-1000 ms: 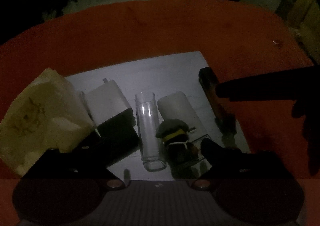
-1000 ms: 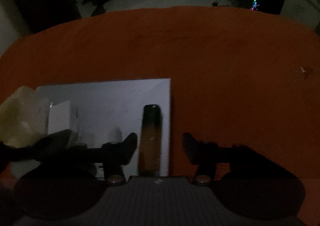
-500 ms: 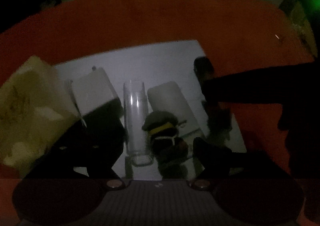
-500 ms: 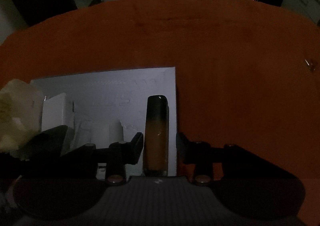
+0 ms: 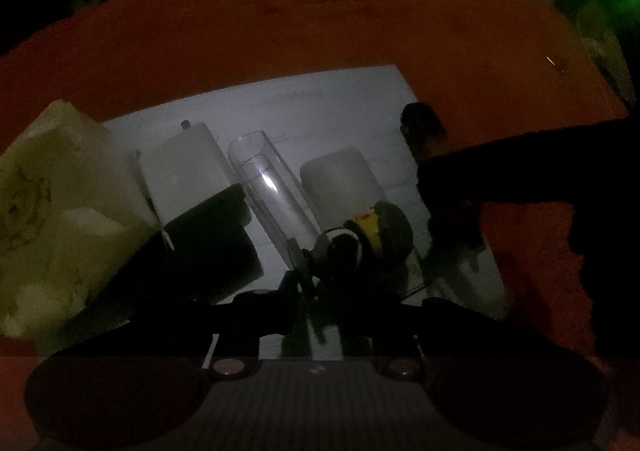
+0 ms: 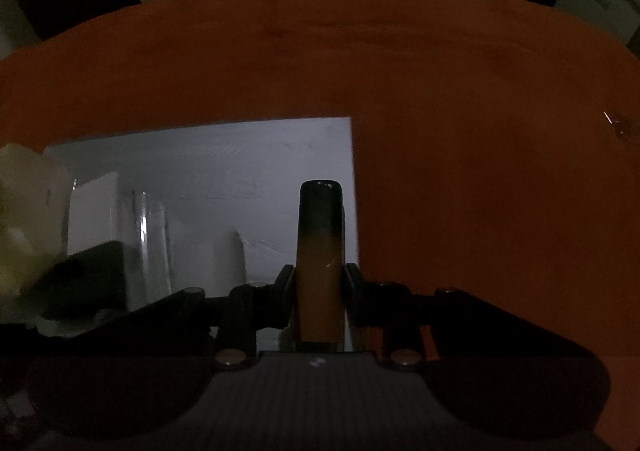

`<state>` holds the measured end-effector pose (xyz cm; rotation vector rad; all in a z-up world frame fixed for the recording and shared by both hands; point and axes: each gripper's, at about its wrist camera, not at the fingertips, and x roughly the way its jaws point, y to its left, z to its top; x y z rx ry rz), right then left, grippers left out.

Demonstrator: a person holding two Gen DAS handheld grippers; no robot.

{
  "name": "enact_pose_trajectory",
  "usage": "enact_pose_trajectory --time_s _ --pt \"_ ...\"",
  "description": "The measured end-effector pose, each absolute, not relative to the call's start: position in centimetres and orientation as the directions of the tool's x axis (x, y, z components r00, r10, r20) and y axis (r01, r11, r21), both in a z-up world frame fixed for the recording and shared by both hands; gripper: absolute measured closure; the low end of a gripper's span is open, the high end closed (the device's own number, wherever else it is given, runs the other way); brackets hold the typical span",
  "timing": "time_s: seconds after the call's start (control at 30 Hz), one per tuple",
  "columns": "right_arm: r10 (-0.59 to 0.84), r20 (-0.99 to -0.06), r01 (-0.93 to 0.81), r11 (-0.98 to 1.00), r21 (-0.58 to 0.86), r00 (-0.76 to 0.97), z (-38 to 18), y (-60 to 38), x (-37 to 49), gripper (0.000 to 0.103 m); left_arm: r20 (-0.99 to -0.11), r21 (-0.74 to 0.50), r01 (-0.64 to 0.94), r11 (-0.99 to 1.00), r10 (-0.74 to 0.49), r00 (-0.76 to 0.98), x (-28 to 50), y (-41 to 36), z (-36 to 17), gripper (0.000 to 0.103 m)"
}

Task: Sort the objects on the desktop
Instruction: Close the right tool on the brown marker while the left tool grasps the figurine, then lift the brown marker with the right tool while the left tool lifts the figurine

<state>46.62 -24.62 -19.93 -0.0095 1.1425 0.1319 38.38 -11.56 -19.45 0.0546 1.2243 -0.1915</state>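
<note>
The scene is dim. My right gripper is shut on an orange-and-black bar-shaped object at the right edge of a white paper sheet. My left gripper is closed around a small dark figurine with a yellow band, tilted over on the sheet. A clear glass tube lies just left of the figurine. A white rounded case lies behind it. The right gripper's arm crosses the left wrist view from the right.
A white charger block with a black block in front lies left on the sheet. A crumpled yellowish tissue pack sits at the far left. The red tablecloth extends around; a small pin-like item lies far right.
The right fingers closed from wide apart onto the orange-and-black bar. The left fingers closed on the figurine, which tipped over to the right; the glass tube now lies slanted.
</note>
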Motion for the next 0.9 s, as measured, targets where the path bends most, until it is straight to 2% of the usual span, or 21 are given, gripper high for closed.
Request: enact_pose_trajectory --time_s 0.13,0.23,0.27,0.3,0.33,0.37,0.4,0.73,0.87,0.9 --pt "0.096 -0.913 -0.117 0.992 0.054 0.396 -19.6 -24.4 46.6 0.075 -0.941 -0.061 0.18 0.982 -0.116 0.317 38.2 -11.4 -19.2 0.09" --pt "0.097 -0.916 -0.115 0.992 0.056 0.39 -19.3 -24.3 46.8 0.075 -0.937 -0.051 0.217 0.975 -0.122 0.328 38.1 -11.7 -18.3 0.079" --pt "0.096 -0.917 -0.113 0.992 0.056 0.388 -19.2 -24.4 46.8 0.075 -0.932 -0.035 0.235 0.971 -0.117 0.344 38.0 -11.9 -18.0 0.067" --pt "0.094 -0.916 -0.112 0.992 0.054 0.389 -19.0 -24.5 46.8 0.075 -0.925 -0.016 0.249 0.968 -0.108 0.364 37.9 -12.2 -17.6 0.061" --pt "0.092 -0.915 -0.111 0.992 0.052 0.392 -18.8 -24.5 46.9 0.075 -0.918 0.004 0.262 0.965 -0.1 0.384 37.8 -12.6 -17.1 0.046" --pt "0.09 -0.915 -0.108 0.993 0.051 0.394 -18.7 -24.4 46.8 0.075 -0.91 0.023 0.275 0.961 -0.093 0.403 37.7 -12.9 -16.6 0.037" --pt "0.087 -0.914 -0.104 0.993 0.05 0.396 -18.6 -24.3 46.8 0.075 -0.906 0.03 0.289 0.957 -0.096 0.413 37.6 -13.1 -16.3 0.033" --pt "0.089 -0.912 -0.098 0.994 0.054 0.4 -18.0 -23.8 46.8 0.075 -0.902 0.101 0.453 0.886 -0.111 0.418 37.6 -15.4 -16.6 0.031" --pt "0.094 -0.913 -0.104 0.993 0.057 0.396 -17.8 -23.6 46.7 0.075 -0.915 0.106 0.507 0.855 -0.116 0.387 37.2 -14.9 -17.2 0.039" --pt "0.094 -0.914 -0.104 0.993 0.057 0.394 -17.8 -23.6 46.7 0.075 -0.919 0.097 0.521 0.848 -0.125 0.374 37.2 -14.8 -17.3 0.044"
